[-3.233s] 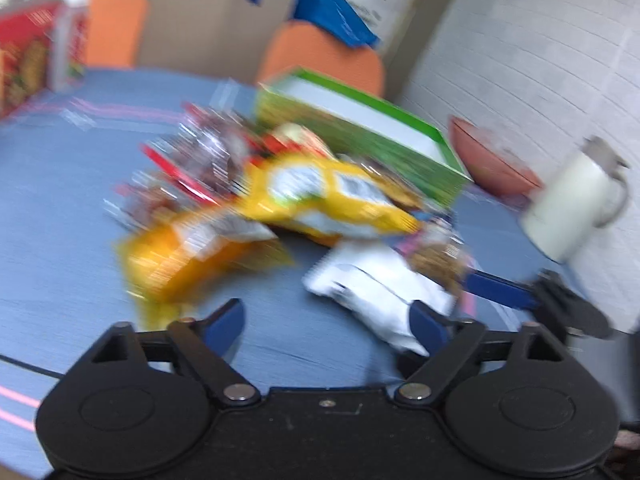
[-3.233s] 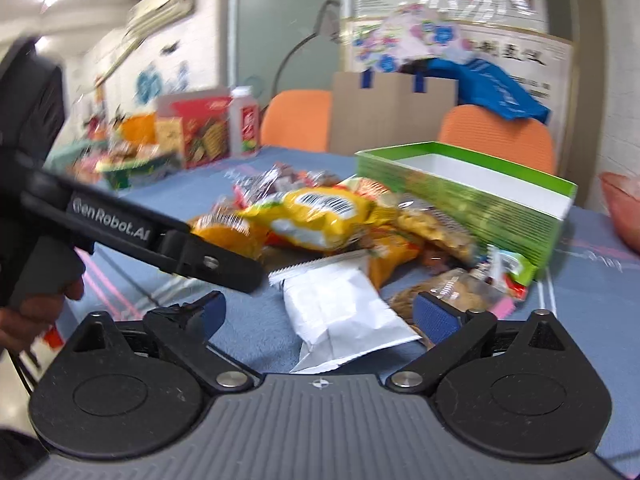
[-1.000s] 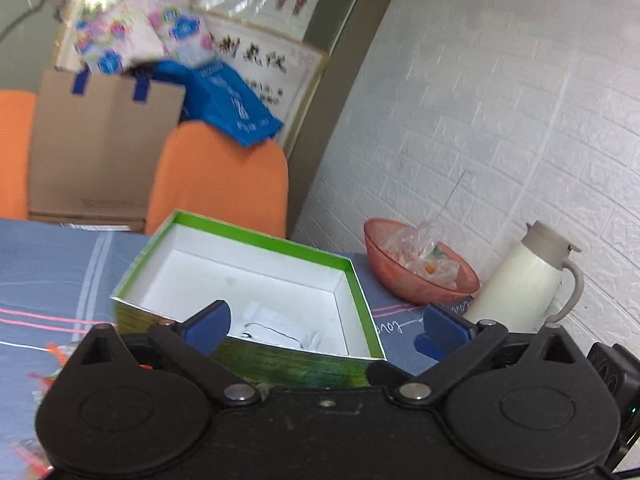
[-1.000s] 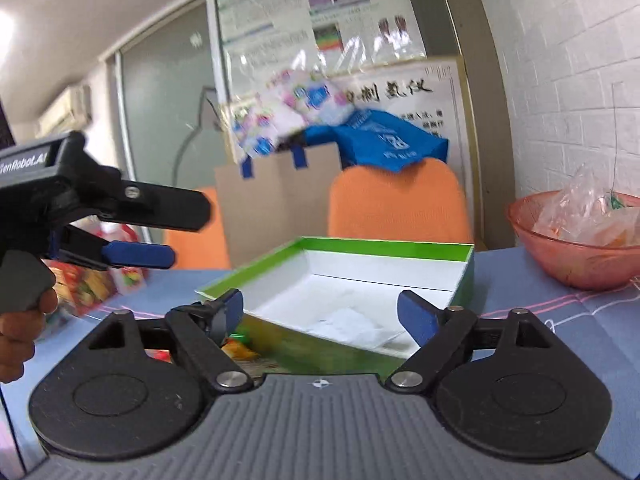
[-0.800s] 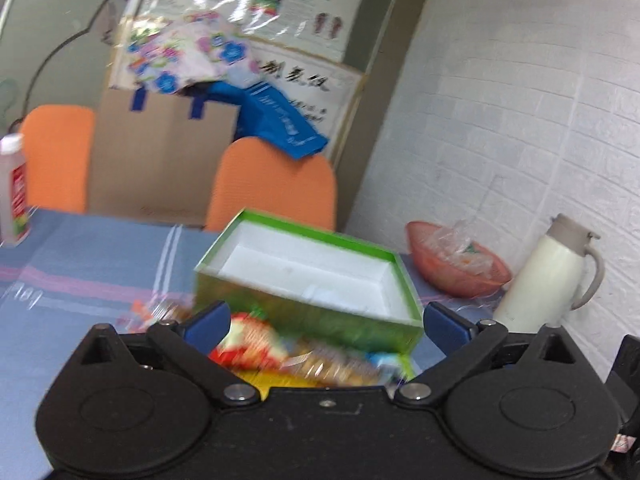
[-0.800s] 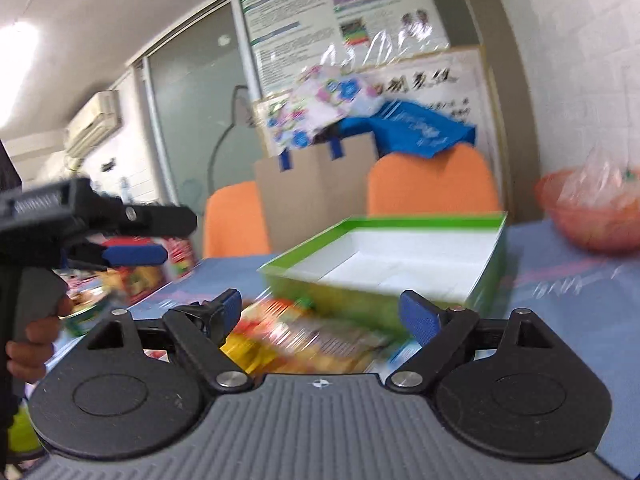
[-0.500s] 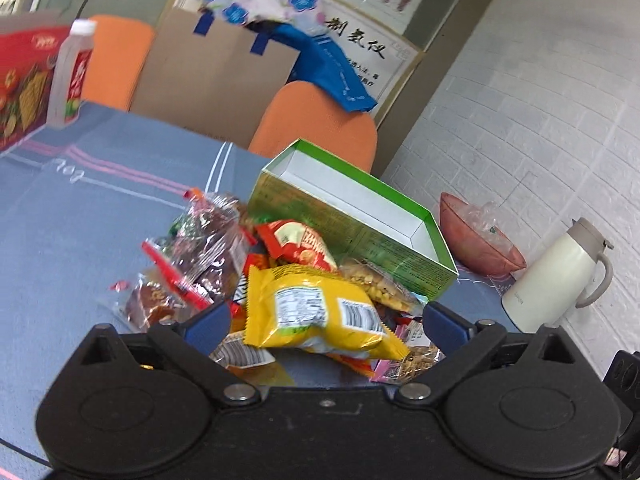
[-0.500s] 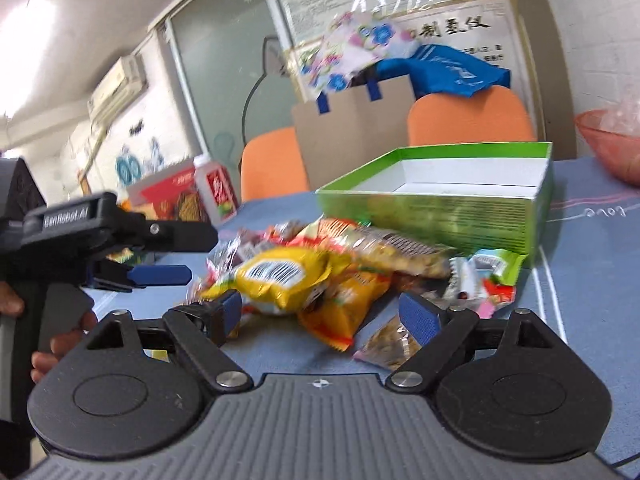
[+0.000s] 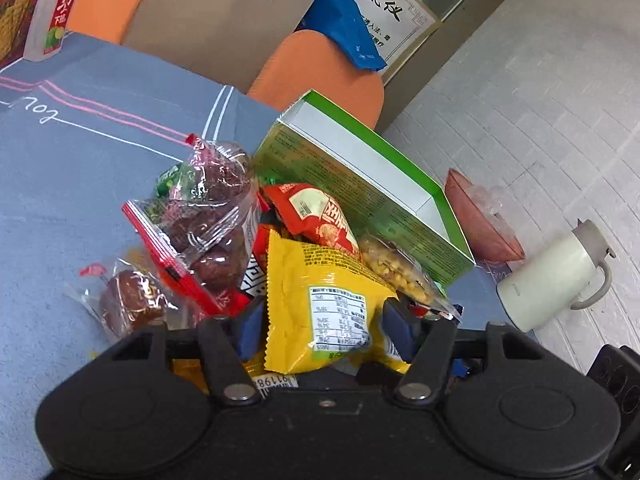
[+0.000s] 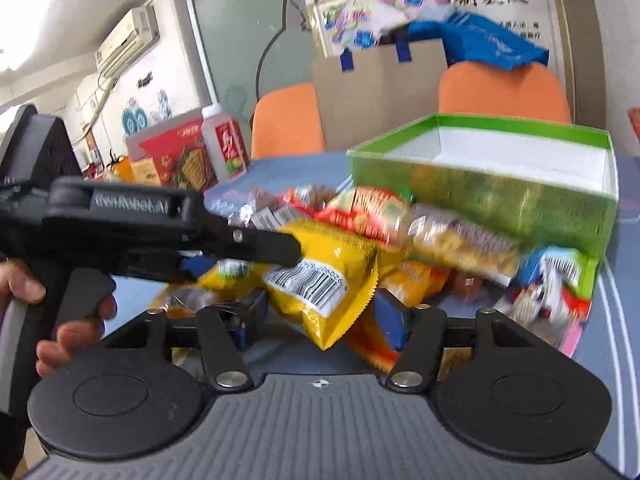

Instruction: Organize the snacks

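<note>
1. Two grippers worked one snack pile on the blue table (image 9: 60,184), seen from both wrist views.
2. At the far left of the left wrist view, a wrapped brown cake (image 9: 128,304) lay on the cloth, just beside a clear red-edged bag (image 9: 200,224) of dark cakes.
3. Low in the middle, the left gripper (image 9: 324,326) had its jaws part open, one blue pad on each side of the yellow bag (image 9: 320,300); whether the pads pressed it I cannot tell.
4. Above the yellow bag lay a red pack (image 9: 316,216), and to its right a clear nut bag (image 9: 396,268).
5. Behind the pile, in the upper middle, stood the green box (image 9: 360,200), open on top, with its white inside showing.
6. At the right edge were a pink bowl (image 9: 480,224) and a white jug (image 9: 552,284), near each other.
7. In the right wrist view, a hand (image 10: 60,320) at the left edge held the left gripper's handle, and its black finger lay across the yellow bag (image 10: 332,276).
8. At the lower middle, the right gripper (image 10: 320,314) was part open around that bag's lower corner, which hung between the pads; contact is unclear.
9. To the right lay a blurred green-and-white pack (image 10: 552,288), in front of the green box (image 10: 480,196).
</note>
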Demonstrator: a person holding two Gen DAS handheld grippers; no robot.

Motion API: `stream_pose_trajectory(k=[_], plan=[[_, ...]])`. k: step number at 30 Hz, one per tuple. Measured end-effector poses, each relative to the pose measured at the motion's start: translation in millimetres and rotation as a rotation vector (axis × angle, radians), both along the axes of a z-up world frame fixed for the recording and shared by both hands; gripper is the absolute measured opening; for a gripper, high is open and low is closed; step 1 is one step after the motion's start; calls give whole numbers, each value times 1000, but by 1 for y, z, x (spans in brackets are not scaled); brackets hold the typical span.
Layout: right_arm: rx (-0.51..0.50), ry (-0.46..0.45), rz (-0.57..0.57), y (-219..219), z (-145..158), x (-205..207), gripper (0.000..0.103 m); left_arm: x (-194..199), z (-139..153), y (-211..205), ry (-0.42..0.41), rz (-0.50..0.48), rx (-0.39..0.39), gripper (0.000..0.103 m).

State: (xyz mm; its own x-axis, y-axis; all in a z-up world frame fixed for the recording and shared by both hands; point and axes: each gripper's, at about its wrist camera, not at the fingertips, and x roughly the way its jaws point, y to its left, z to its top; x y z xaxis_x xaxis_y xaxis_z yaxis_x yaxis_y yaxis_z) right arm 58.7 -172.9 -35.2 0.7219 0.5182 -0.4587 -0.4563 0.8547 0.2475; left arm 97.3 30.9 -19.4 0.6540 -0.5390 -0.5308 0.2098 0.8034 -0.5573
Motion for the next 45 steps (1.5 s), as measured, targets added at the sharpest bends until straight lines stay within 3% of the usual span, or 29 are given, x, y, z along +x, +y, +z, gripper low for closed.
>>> stream_pose_trajectory(k=[4,6,7,8,9,11,17,23,35,43,44,45], plan=[[-4,-12,4,0,2,-6,94,1,-2,-1,6,3,-16,74],[-4,-6,6,0,1,-3,95,2,-3,-3,3,-8,-16,64],[-2,2,10,1,0,-1,90,0,-3,-4,1,-19,-23,63],[2,7,13,2,-1,0,72,-2,-2,-5,-1,-19,-24,64],[8,10,13,2,-2,-2,64,-6,2,-8,-13,-20,-22,63],[1,-21,10,2,3,-11,61,-14,11,-9,-46,-28,-22,63],[-4,-163,-19,-7,40,-24,60,-20,55,-23,-184,-77,-32,62],[-14,-245,-97,-31,62,-8,60,11,77,-55,-243,-143,-51,62],[-38,-242,-255,-84,50,56,60,107,59,-118,-173,-271,-102,63],[-31,-184,-291,-102,29,88,60,142,42,-139,-141,-279,-51,64],[-37,-179,-292,-102,27,92,61,145,39,-141,-138,-276,-41,65],[-51,-177,-291,-101,24,94,65,147,37,-142,-142,-271,-21,77]])
